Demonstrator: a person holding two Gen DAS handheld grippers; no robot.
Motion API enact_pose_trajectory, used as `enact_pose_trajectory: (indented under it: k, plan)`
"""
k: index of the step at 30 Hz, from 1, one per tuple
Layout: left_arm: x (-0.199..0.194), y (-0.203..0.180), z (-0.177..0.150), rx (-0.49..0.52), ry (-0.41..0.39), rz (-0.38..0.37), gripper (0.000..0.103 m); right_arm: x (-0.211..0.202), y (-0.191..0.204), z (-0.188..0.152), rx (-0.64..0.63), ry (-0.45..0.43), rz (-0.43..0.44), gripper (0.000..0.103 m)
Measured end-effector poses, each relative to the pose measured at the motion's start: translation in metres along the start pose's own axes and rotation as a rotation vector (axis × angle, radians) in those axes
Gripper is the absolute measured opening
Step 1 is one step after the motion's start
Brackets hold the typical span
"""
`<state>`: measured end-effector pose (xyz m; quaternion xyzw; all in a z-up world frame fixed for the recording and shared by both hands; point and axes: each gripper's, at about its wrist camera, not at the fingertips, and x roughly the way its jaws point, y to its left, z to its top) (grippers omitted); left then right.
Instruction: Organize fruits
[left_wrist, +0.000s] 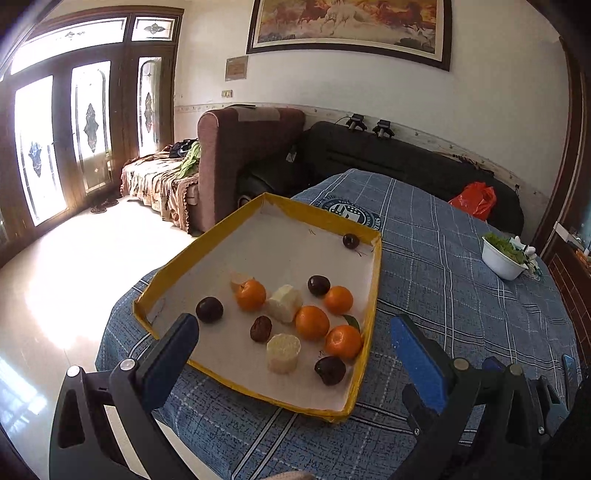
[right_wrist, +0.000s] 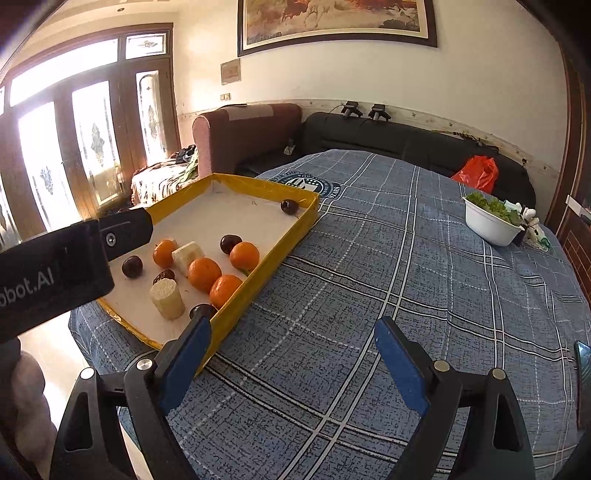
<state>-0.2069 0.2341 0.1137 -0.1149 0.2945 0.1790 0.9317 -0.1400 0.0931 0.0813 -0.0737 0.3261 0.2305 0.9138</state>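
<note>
A yellow-rimmed tray (left_wrist: 375, 295) with a white floor sits on the blue plaid tablecloth, also in the right wrist view (right_wrist: 258, 275). It holds several oranges (left_wrist: 312, 322) (right_wrist: 204, 274), several dark plums (left_wrist: 209, 309) (right_wrist: 132, 266), a brown date (left_wrist: 260, 328) and pale cylinder pieces (left_wrist: 283, 353) (right_wrist: 167, 299). One plum (left_wrist: 350, 240) lies alone at the far corner. My left gripper (left_wrist: 295, 347) is open and empty, hovering over the tray's near edge. My right gripper (right_wrist: 291, 350) is open and empty above the cloth, right of the tray. The left gripper's body (right_wrist: 74, 254) shows at the left.
A white bowl of greens (left_wrist: 504, 254) (right_wrist: 491, 218) stands at the table's far right. A red plastic bag (right_wrist: 478, 173) lies on the black sofa behind. A brown sofa and glass doors are at the left. The table edge drops off left of the tray.
</note>
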Motion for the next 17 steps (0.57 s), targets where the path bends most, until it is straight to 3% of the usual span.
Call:
enact_pose_trajectory:
  k: [9, 17]
  plan:
    - [0.017, 0.025, 0.001, -0.075, 0.060, -0.012, 0.103, 0.012, 0.019, 0.001, -0.043, 0.028, 0.002, 0.093]
    - [0.033, 0.053, 0.003, -0.129, 0.098, 0.023, 0.103, 0.023, 0.035, 0.002, -0.075, 0.059, 0.007, 0.093]
